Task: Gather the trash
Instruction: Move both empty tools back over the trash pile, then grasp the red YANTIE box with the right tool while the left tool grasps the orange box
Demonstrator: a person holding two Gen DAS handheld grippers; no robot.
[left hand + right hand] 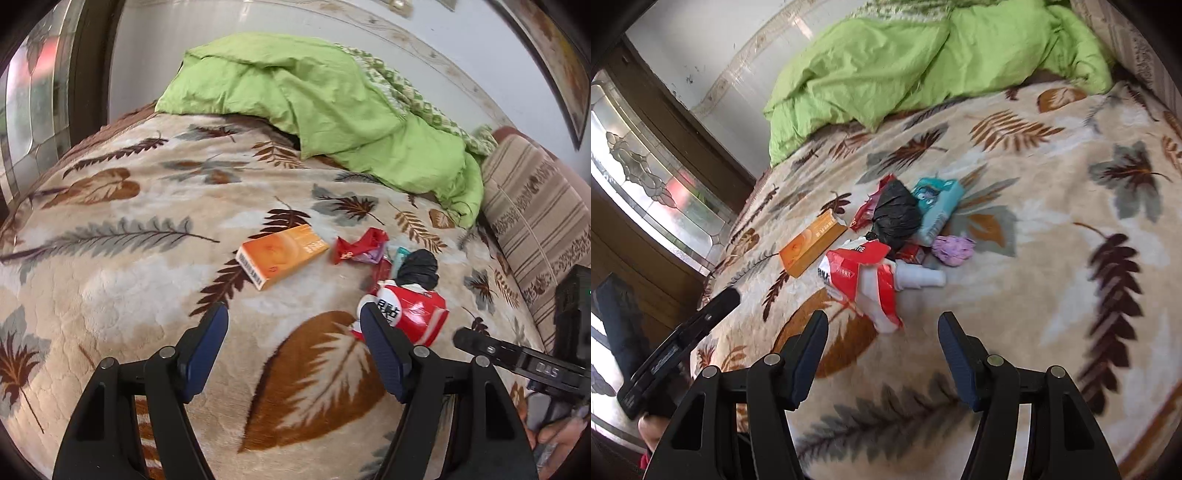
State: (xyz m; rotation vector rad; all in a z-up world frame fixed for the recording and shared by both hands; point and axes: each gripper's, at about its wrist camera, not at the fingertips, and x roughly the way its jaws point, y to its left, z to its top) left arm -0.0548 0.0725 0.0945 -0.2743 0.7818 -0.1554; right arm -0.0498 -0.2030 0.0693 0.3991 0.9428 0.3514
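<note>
Trash lies in a pile on a leaf-patterned blanket (110, 280). An orange box (280, 254) (812, 245) lies left of the pile. A crushed red and white carton (410, 310) (862, 282), a black bag (419, 271) (897, 216), a red wrapper (358, 245), a teal packet (938, 206), a purple crumple (953, 249) and a white bottle (919, 278) make up the pile. My left gripper (293, 319) is open, its right finger just in front of the carton. My right gripper (882, 326) is open, just short of the carton.
A green duvet (314, 107) (923, 62) is heaped at the back of the bed. A striped cushion (535, 206) lies at the right. A glass-panelled door (646, 177) stands to the left. The other gripper shows at each view's edge.
</note>
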